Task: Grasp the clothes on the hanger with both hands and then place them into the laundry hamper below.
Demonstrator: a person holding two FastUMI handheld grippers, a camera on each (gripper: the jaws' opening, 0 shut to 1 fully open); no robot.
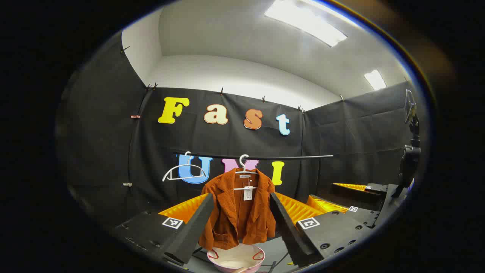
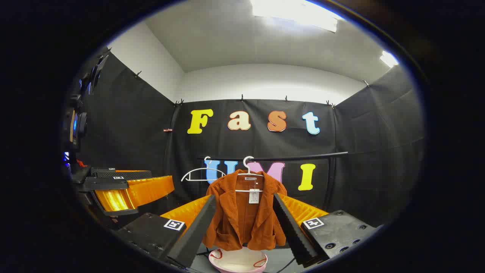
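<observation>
1. Jacket of rust-orange corduroy [image 1: 238, 212] hanging front and centre on a white wire hanger [image 1: 245, 175], paper tag dangling at the open collar.
2. Hooked over a thin black horizontal rail [image 1: 295, 156]; a second, bare white hanger [image 1: 184, 170] hooked on the same rail off to the jacket's left.
3. Straight below the hem, a round pale pink laundry hamper with red handles [image 1: 235, 259], mouth up, nothing visibly touching it.
4. Left tongs [image 1: 240, 223] spread wide, one finger either side of the jacket, neither pressing on the cloth.
5. Right tongs [image 2: 244, 227] just as wide in the right gripper view, framing the same jacket [image 2: 244, 216] and hamper [image 2: 238, 261], gripping nothing.
6. Off to the right in the left gripper view, the other gripper, also parted; likewise the left one at the left edge of the right gripper view.
</observation>
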